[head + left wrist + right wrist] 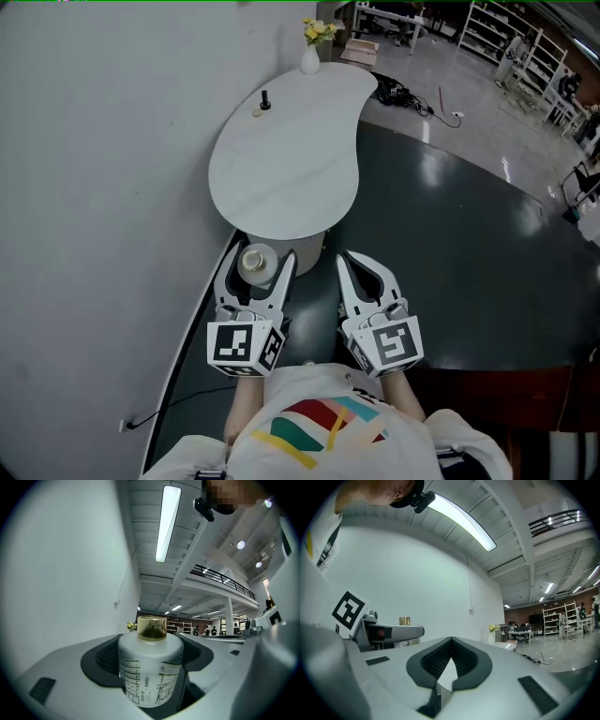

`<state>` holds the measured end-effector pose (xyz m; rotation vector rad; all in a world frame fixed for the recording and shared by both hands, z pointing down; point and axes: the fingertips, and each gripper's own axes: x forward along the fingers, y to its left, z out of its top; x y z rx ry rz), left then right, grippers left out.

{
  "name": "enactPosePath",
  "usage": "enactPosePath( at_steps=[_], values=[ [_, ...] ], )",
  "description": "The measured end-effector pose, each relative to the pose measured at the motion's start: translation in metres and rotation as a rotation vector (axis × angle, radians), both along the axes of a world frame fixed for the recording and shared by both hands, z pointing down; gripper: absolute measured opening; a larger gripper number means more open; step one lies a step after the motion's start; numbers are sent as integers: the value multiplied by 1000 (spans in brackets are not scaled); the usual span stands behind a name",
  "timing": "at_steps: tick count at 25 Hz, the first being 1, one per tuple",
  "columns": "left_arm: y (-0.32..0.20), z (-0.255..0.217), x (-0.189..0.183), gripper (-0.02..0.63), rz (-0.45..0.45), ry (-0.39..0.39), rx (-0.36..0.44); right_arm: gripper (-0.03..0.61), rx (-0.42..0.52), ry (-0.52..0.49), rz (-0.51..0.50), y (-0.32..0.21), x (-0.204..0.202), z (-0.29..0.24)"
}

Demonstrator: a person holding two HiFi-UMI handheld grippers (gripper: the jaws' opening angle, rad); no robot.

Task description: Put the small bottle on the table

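A small frosted white bottle point(256, 263) with a gold cap stands upright between the jaws of my left gripper point(255, 272), which is shut on it just short of the table's near edge. In the left gripper view the bottle point(150, 667) fills the gap between the dark pads, its printed label facing the camera. My right gripper point(364, 278) hangs beside it to the right, shut with nothing in it; its pads point(461, 665) meet at the tips. The white curved table point(286, 155) lies ahead against the wall.
On the table's far end stand a white vase with yellow flowers point(312, 47) and a small dark object point(265, 98) beside a small round piece. A white wall point(103, 169) runs along the left. Dark floor point(450, 253) spreads right; cables and shelves lie farther back.
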<state>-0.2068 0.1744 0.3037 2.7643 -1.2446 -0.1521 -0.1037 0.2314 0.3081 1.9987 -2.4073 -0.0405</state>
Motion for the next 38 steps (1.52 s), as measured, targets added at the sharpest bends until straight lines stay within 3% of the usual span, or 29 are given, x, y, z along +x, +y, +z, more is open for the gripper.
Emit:
enactPosePath(
  at_steps=[7, 20, 38],
  values=[
    [-35, 8, 27, 337, -43, 16, 2, 11, 51, 25, -48, -43, 26, -5],
    [-123, 4, 94, 337, -126, -32, 16, 11, 61, -11, -114, -138, 100, -5],
    [-280, -27, 225, 337, -277, -41, 10, 11, 15, -21, -249, -313, 243, -24]
  ],
)
